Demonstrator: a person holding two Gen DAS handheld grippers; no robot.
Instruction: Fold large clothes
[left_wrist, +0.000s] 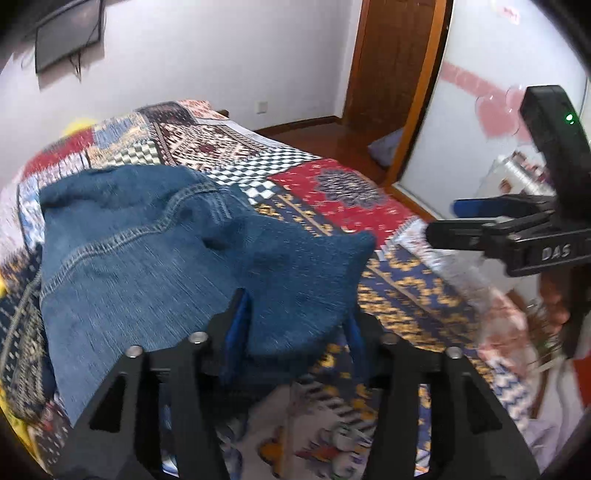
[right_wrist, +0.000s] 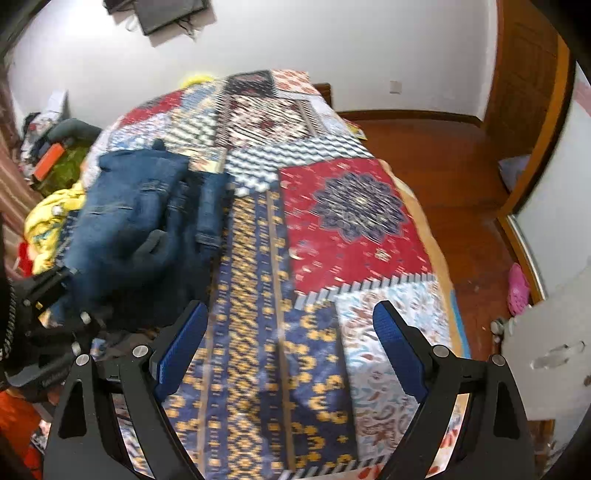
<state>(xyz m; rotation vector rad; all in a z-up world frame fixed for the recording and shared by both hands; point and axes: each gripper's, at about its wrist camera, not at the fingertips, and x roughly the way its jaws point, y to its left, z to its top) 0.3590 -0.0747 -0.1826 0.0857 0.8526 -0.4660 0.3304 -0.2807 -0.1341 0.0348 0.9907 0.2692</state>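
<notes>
one pair of blue jeans (left_wrist: 155, 251) lies bunched on the patchwork bedspread (left_wrist: 332, 192), toward the side of the bed away from the wooden door (left_wrist: 391, 62); the rest of the bedspread on the door side is bare of clothing. there are two grippers. the left gripper (left_wrist: 295, 325) has its fingers closed on a fold of the denim, the cloth pinched between the blue pads (left_wrist: 236, 332) and draped forward over them. the right gripper (right_wrist: 288, 347) hangs above the bedspread beside the jeans with its fingers spread wide and nothing between them; in the left wrist view it shows side-on at the bed's door-side edge (left_wrist: 480, 221). one dark flat screen (left_wrist: 68, 33) hangs on the white wall beyond the bed. one yellow garment (right_wrist: 55, 218) sits heaped just past the jeans on the far side from the door, with more clutter behind it too blurred to name. one pink slipper (right_wrist: 517, 284) lies on the wooden floor (right_wrist: 443, 158) on the door side of the bed, beside a mirror (right_wrist: 554, 206)
</notes>
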